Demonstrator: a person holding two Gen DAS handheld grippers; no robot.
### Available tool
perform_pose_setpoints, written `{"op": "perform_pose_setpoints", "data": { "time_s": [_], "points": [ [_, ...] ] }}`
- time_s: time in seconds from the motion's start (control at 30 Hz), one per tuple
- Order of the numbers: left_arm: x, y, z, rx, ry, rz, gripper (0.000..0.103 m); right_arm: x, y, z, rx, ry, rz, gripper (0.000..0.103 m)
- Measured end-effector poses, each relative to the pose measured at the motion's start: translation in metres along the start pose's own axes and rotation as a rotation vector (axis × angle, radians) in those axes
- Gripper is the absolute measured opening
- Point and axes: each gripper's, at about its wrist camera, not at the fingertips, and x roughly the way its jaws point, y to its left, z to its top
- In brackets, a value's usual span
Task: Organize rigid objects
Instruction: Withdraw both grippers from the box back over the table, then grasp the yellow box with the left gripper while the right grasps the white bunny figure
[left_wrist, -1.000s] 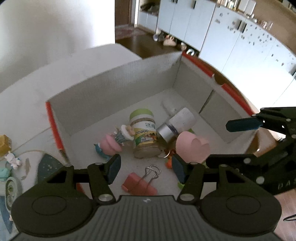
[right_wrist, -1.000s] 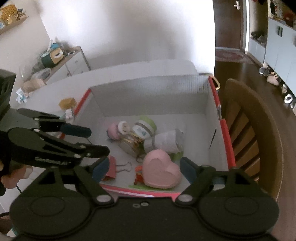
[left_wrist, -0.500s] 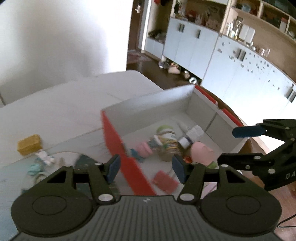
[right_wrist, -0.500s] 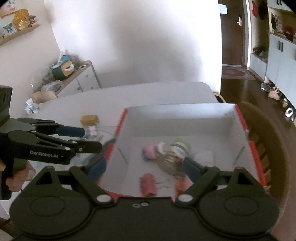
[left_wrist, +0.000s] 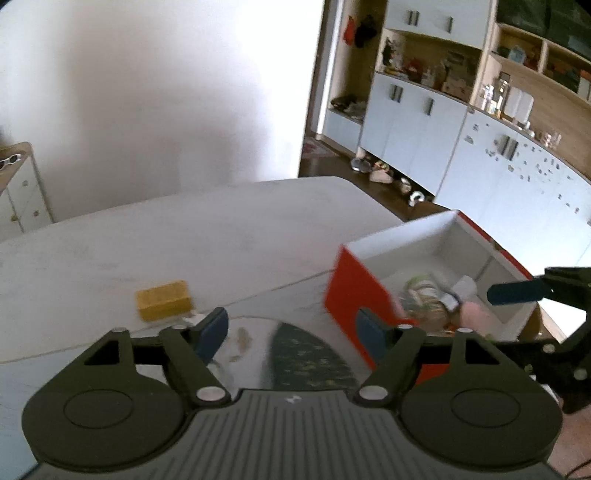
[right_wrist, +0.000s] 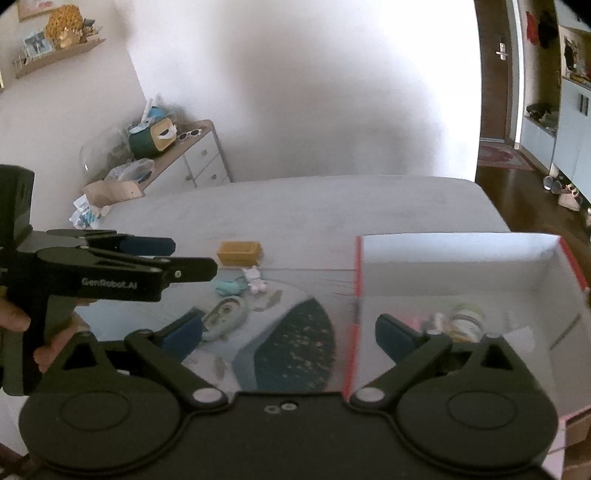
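On the pale grey table (right_wrist: 332, 206), a red-sided box (right_wrist: 454, 266) with white inner walls stands at the right, near the table's right edge. Inside it, against the near wall, lie a green-lidded jar (right_wrist: 467, 319), a pink heart-shaped piece (left_wrist: 476, 314) and other small items too blurred to name. Left of the box, a yellow block (right_wrist: 239, 252) rests on bare tabletop; nearer, on a printed mat (right_wrist: 295, 343) with a dark speckled patch, sit a small white figurine (right_wrist: 254, 280), a teal toy (right_wrist: 229, 286) and a round dish (right_wrist: 225, 317). Both grippers hang above the mat, empty: the left gripper (left_wrist: 291, 332) has just been opening, as has the right gripper (right_wrist: 288, 334), whose jaws stand wider apart. A hand (right_wrist: 37, 332) grips the left tool's handle. Behind the table rise a white wall and, far left, a low drawer unit (right_wrist: 192, 155) piled with clutter; far right, white cabinets (left_wrist: 424, 125) and wooden shelving line a dark wood floor.
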Motion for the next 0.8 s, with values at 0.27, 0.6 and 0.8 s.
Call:
{"op": "perform_pose_setpoints", "data": {
  "time_s": [0.27,0.6,0.8],
  "points": [
    [0.009,0.058,-0.004,-0.036,-0.011,0.1,0.081,0.039,0.039,0.01,-0.036,0.038,-0.018,0.101],
    [0.047,0.114,0.004,-0.164,0.031,0.177,0.082,0.081,0.053,0.02,-0.067,0.064,-0.05,0.1],
    [0.078,0.129,0.006,-0.195,0.083,0.155,0.082,0.118,0.051,0.025,-0.081,0.099,-0.074,0.097]
  ]
}}
